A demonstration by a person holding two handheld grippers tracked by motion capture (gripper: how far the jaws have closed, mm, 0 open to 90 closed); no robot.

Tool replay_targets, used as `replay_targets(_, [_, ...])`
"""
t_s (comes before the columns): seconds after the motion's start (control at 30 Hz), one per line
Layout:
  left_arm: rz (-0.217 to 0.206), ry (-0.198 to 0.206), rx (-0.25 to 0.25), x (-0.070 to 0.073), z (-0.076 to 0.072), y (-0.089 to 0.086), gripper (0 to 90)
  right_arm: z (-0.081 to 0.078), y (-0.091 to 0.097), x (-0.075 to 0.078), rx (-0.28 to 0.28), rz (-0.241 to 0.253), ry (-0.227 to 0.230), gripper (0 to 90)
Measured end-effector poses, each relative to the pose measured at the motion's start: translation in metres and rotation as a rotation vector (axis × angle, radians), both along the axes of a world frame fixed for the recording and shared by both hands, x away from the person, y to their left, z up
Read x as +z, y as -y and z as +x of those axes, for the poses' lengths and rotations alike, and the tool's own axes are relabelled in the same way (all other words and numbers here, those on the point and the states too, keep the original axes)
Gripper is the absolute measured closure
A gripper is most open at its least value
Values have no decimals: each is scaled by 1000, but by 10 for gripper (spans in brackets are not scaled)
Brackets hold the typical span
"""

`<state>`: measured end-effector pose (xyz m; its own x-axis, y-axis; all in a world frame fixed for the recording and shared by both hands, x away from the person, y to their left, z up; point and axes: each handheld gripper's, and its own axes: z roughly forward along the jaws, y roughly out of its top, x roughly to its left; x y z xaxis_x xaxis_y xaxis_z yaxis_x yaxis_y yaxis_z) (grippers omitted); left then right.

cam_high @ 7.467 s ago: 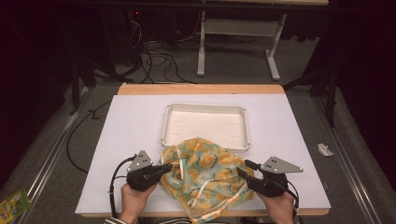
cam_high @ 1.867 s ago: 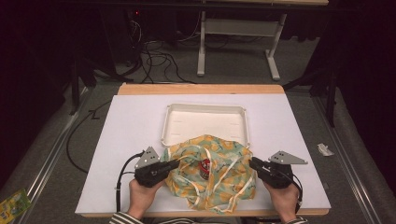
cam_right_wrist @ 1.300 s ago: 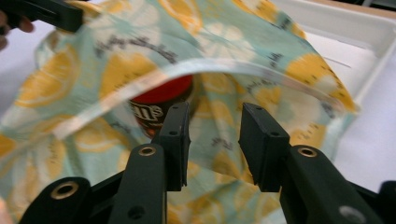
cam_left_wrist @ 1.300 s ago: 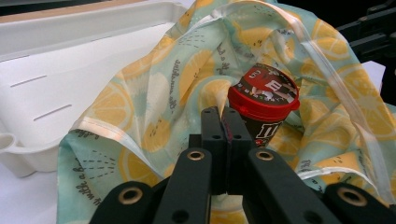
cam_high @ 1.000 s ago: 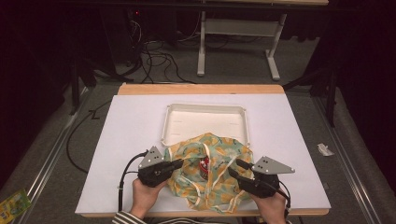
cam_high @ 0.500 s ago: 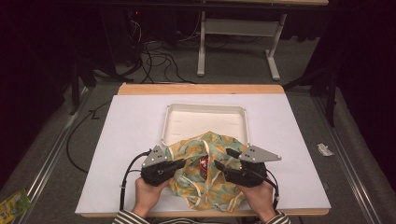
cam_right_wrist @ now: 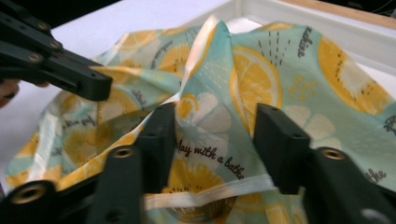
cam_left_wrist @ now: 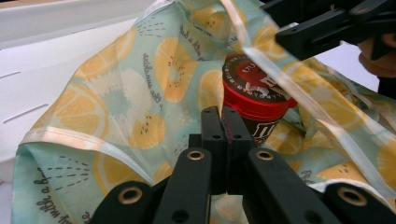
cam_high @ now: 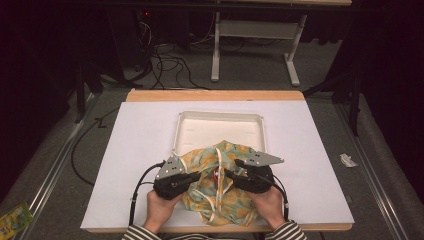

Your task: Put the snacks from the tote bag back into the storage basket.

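Your left gripper [cam_left_wrist: 223,140] is pinched shut on a fold of the lemon-print cloth bag [cam_high: 220,187], which lies at the table's [cam_high: 125,150] near edge. Your right gripper [cam_right_wrist: 212,140], jaws apart and just closing, straddles a fold without pressing it. The fabric is thin, limp and slippery, so take the bound edge; the red-lidded candy tub [cam_left_wrist: 254,100] inside is rigid
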<state>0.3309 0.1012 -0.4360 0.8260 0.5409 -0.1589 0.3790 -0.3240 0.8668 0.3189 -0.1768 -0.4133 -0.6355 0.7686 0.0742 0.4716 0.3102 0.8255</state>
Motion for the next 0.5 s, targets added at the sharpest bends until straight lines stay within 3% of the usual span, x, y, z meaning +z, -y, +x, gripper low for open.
replay_targets(0.3, [1,-3,2,-2,0,-1,900,2,3,-6,35,-23,-15,895])
replay_targets(0.5, [0,3,12,-2,-1,-3,899,-2,7,-3,38,-25,14,900])
